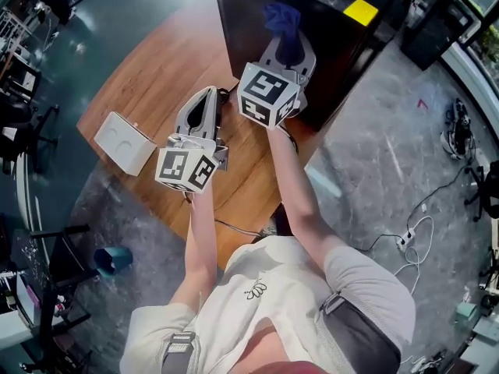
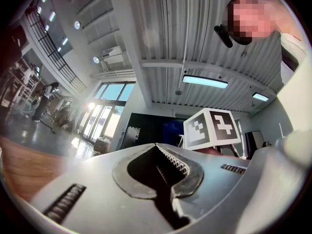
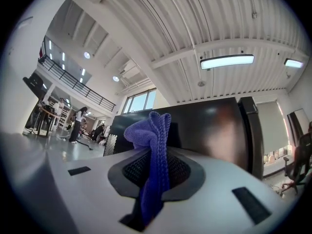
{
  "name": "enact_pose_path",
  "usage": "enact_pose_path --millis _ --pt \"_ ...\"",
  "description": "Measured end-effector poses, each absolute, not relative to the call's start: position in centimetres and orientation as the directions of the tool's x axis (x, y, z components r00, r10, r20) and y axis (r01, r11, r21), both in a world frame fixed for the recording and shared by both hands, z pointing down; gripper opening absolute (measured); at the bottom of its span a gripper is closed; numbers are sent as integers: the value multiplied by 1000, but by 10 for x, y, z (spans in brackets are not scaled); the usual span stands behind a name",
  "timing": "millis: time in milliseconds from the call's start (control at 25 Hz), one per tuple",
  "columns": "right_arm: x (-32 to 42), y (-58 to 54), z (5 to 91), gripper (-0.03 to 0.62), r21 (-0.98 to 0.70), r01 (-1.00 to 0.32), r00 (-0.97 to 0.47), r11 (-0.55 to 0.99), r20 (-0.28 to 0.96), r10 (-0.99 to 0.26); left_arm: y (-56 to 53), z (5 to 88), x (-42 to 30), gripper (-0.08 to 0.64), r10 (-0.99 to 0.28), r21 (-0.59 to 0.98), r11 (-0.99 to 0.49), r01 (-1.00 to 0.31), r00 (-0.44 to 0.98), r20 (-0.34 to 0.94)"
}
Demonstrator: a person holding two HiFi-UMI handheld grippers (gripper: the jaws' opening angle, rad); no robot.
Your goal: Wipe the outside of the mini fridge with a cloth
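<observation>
The black mini fridge (image 1: 335,61) stands at the far right end of the wooden table (image 1: 156,76). My right gripper (image 1: 287,44) is held up close to the fridge's near side and is shut on a blue cloth (image 1: 281,20), which bunches above the jaws. In the right gripper view the cloth (image 3: 151,126) hangs pinched in the gripper (image 3: 155,156), with the fridge's glossy face (image 3: 219,130) right behind it. My left gripper (image 1: 208,96) hovers over the table to the left, shut and empty. In the left gripper view, that gripper (image 2: 157,149) has its toothed jaws closed together.
A white box (image 1: 125,142) lies on the table's left corner. A yellow note (image 1: 360,11) sits on the fridge top. A cable (image 1: 425,228) and a power strip lie on the floor at right, and a teal bin (image 1: 115,259) stands at lower left.
</observation>
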State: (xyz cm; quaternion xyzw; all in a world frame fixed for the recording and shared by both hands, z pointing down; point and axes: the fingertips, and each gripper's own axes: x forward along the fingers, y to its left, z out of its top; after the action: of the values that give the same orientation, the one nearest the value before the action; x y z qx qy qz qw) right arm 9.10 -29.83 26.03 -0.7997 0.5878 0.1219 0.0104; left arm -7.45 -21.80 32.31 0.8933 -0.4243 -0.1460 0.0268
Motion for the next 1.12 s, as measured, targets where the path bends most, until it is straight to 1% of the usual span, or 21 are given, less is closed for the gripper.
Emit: enact_pose_path --millis 160,360,560,720,1120 --pt "124 -266 261 61 96 -939 306 -330 -208 -929 -205 318 -57 5 -753 176 -653 -736 608 -253" --pt "158 -228 263 61 100 -928 333 -359 -207 -920 -192 315 -38 5 -748 248 -662 -707 606 -270" --pt "181 -200 265 61 111 -913 365 -393 -210 -907 -176 313 -14 5 -720 239 -693 -680 640 -270" --pt "200 -186 265 61 90 -903 395 -419 -203 -896 -167 307 3 5 -694 222 -720 -658 665 -277" --pt "221 -167 260 61 71 -880 447 -469 -208 -870 -168 296 12 5 -666 215 -745 -632 683 -301"
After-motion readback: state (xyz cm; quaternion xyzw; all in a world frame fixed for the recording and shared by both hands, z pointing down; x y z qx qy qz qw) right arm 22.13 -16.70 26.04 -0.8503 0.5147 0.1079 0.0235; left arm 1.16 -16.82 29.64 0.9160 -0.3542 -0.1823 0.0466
